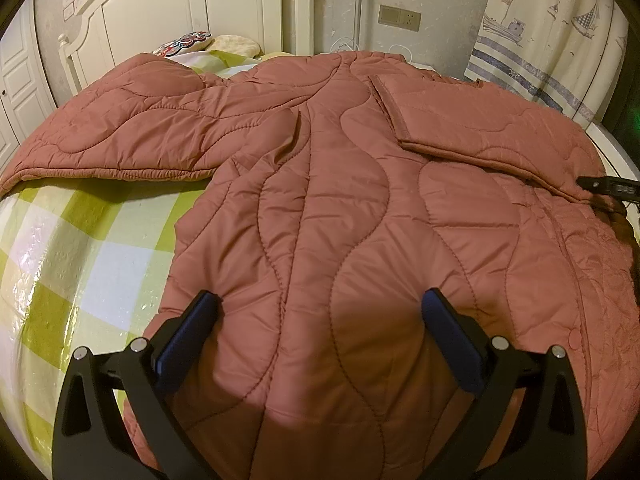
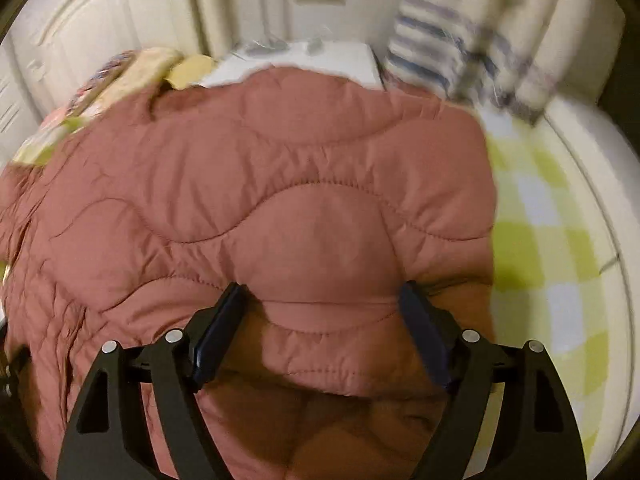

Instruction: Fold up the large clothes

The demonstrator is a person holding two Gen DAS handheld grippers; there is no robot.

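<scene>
Bedroom walls, a white headboard (image 1: 176,12) and a sailboat curtain (image 1: 552,28) stand behind the bed (image 1: 72,240), whose green-checked sheet carries our one task item: a rust-pink quilted coat (image 1: 340,208). We use the coat as our landmark. It lies spread flat across the sheet, one sleeve (image 1: 120,132) stretched out to its left, the other sleeve (image 1: 460,120) already folded in over its body.

Our left hand-held gripper (image 1: 320,308) hangs over the coat's near hem with its jaws wide and nothing between the pads. Our right hand-held gripper (image 2: 324,300) hovers over the coat's right part, also wide, with padding bulging between the fingers but not pinched; that view is blurred.

We judge the coat light but bulky, soft and puffy, with a smooth shell that may slip. It will flop and spring back, so we would pinch firmly at stitched edges: hem, cuff or shoulder seam.

We count one coat, two sleeves, two hand-held grippers and two pillows (image 1: 208,42) beyond the coat's far edge.
</scene>
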